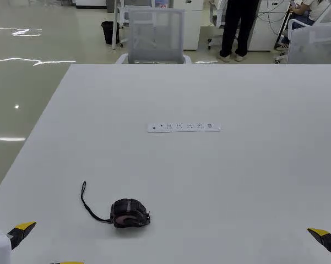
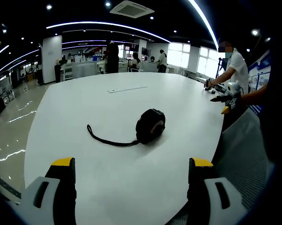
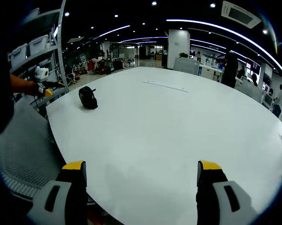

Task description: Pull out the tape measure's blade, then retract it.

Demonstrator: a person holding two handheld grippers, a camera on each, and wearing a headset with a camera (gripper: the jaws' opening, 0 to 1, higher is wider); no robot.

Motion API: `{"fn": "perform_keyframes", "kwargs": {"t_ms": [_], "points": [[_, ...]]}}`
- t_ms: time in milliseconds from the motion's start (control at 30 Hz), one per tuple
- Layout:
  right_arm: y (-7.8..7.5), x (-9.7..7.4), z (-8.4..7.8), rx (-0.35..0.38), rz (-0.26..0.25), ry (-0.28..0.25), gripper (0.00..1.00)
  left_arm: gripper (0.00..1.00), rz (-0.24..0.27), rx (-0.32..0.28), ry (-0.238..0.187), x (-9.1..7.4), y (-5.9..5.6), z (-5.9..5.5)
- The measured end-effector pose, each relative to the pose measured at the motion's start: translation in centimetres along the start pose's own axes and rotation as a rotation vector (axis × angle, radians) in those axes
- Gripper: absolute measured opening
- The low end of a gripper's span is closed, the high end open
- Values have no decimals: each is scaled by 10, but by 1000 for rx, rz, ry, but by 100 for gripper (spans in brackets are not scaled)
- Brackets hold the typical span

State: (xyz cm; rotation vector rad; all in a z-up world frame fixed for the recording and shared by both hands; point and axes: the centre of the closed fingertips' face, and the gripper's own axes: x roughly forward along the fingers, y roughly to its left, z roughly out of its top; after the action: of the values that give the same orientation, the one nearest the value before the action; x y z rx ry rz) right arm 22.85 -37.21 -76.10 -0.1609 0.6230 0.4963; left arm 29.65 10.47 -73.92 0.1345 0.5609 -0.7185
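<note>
Both tongs are empty, jaws wide apart. Our yellow-tipped left gripper (image 2: 132, 162) faces the round black tape measure (image 2: 150, 125), which lies near the front edge of the white table (image 1: 209, 176). The yellow-tipped right gripper (image 3: 141, 165) is well apart from it. We should clamp the case firmly with the left, clear of the black cord strap (image 2: 108, 138). The right should then pinch the blade's end squarely.

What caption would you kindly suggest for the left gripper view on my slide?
Open left gripper faces a black tape measure, strap trailing, on the white table.
</note>
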Motion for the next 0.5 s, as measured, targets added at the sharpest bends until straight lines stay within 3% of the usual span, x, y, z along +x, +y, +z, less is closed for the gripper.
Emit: {"fn": "perform_keyframes", "kwargs": {"t_ms": [500], "points": [[9, 15, 11, -13, 40, -6, 100, 99, -7, 0, -16, 10, -2, 7]]}}
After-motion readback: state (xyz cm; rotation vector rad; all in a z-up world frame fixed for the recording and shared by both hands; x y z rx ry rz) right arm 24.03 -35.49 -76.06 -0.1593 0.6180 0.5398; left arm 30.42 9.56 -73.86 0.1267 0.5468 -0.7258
